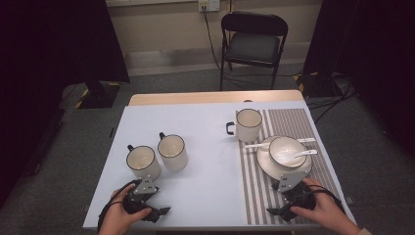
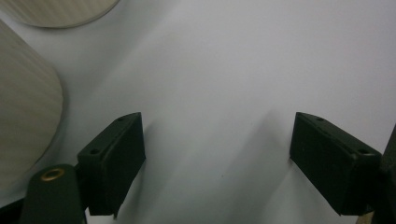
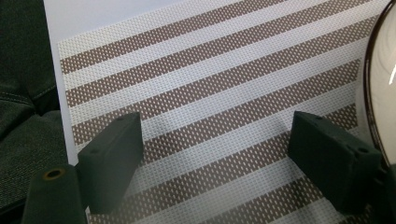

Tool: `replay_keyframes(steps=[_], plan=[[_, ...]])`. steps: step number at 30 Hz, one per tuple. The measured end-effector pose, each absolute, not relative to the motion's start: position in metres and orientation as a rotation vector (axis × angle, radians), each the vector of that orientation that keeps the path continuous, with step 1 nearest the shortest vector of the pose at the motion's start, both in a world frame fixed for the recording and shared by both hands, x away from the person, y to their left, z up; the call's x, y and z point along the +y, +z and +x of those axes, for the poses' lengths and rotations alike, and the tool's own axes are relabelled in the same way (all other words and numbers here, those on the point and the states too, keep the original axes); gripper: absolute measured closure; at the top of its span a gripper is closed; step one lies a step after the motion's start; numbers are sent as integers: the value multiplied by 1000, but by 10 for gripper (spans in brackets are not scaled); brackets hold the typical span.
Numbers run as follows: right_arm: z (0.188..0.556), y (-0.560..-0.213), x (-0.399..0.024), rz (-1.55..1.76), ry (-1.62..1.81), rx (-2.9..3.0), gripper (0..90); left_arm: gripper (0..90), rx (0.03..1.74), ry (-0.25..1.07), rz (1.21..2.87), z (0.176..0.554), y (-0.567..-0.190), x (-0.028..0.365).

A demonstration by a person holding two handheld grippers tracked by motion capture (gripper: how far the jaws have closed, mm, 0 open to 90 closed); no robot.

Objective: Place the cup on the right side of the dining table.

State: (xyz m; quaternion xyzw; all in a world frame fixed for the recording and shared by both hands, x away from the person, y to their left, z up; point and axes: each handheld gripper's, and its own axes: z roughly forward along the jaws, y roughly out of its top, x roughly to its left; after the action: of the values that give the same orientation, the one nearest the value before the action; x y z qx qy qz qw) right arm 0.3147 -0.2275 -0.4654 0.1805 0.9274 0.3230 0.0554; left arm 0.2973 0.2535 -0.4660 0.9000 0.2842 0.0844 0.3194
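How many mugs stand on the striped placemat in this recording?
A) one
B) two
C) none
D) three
A: one mug stands at the far left corner of the striped placemat, beside the plate with a bowl; the other two mugs stand on the plain white table surface near the left gripper.

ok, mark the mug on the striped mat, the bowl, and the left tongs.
mug on the striped mat (image 1: 248, 125), high view, side wall.
bowl (image 1: 286, 147), high view, inner wall.
left tongs (image 2: 217, 158), left gripper view, midway between tips.
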Motion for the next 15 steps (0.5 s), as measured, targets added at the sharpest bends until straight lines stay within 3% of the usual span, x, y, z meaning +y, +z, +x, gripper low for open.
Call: replay_keyframes(steps=[11, 15], plan=[[312, -474, -238, 527, 1125, 2746, 167, 139, 699, 245, 2316, 292, -473, 258], [310, -477, -242, 518, 1176, 2721, 166, 36, 636, 239, 2312, 290, -478, 258]])
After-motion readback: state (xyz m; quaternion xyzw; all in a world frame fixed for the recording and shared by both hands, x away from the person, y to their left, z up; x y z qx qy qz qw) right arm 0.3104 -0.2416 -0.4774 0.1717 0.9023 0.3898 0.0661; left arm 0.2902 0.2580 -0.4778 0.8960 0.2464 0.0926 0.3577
